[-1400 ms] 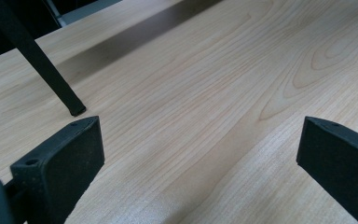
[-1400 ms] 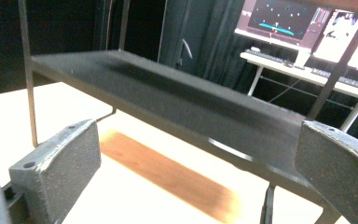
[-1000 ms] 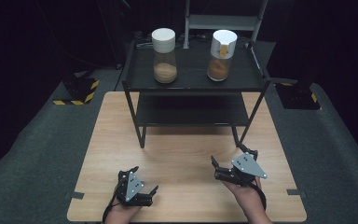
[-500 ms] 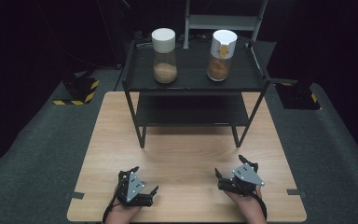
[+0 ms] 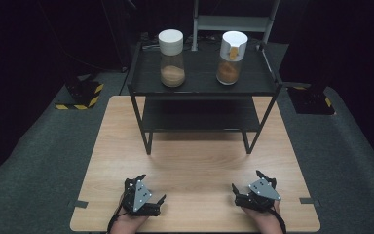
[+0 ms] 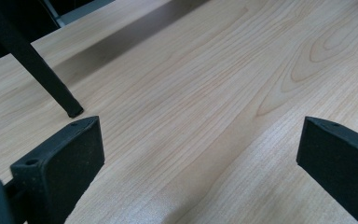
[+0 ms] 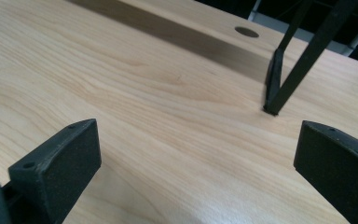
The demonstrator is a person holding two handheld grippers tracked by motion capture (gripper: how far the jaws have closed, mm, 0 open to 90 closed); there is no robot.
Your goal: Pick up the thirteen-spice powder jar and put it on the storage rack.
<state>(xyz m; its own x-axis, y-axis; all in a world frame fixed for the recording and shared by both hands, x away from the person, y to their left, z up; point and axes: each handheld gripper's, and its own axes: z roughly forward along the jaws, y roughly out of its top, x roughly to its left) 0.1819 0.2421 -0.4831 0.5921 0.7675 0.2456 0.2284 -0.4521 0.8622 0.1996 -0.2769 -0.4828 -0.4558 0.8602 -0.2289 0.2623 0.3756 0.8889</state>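
Two clear jars with white caps stand on the top shelf of a black rack (image 5: 202,90). The left jar (image 5: 171,58) holds light brown powder; the right jar (image 5: 232,57) holds darker orange-brown powder. My left gripper (image 5: 151,189) rests near the table's front edge at the left, open, with nothing in it. My right gripper (image 5: 251,181) sits at the front right, also open and empty. In the left gripper view the jaws (image 6: 200,154) stand wide apart over bare wood. The right gripper view shows the same wide gap (image 7: 196,154).
The wooden table (image 5: 199,156) carries the rack at its far half, with a lower shelf (image 5: 199,117). One rack leg (image 6: 42,70) stands ahead of the left gripper, another leg (image 7: 279,79) ahead of the right. Striped blocks (image 5: 80,95) lie on the floor.
My right gripper has drawn back toward the table's front edge and a little to the right. The left gripper has stayed put.
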